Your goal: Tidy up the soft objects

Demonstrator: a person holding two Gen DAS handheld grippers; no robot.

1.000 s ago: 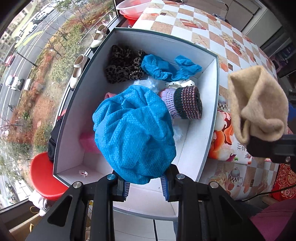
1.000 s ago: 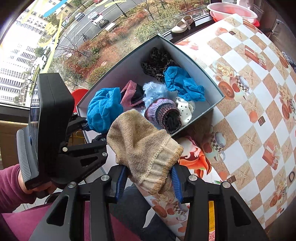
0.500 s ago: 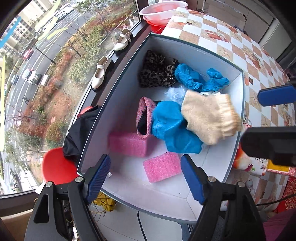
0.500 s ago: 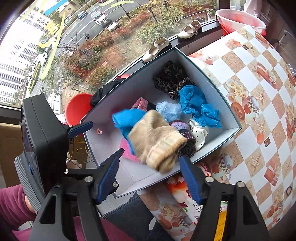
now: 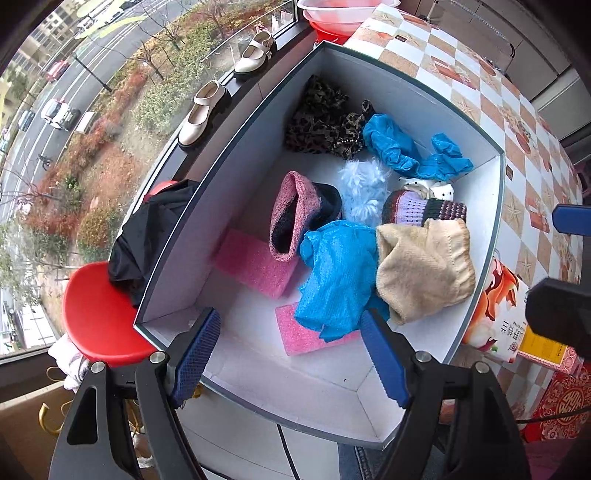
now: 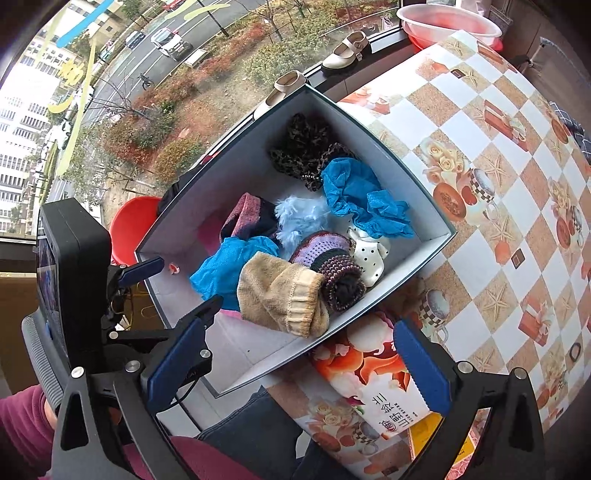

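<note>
Out past the window, two cream shoes (image 5: 229,92) sit on the sill, a pink basin (image 6: 448,22) at the table's far end. Below, a red stool (image 5: 98,314) carries a black garment (image 5: 147,236), and a checkered tablecloth (image 6: 517,184) covers the table.

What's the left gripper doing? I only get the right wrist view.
Observer: Left gripper is open; its jaws have just been opening, nothing between them.
Operator: Anything under the near blue cloth?
Observer: A pink foam block pokes out beneath it; a second lies beside the pink knit piece.
Operator: Dark thing past the box wall?
Observer: A black garment draped over the red stool.
</note>
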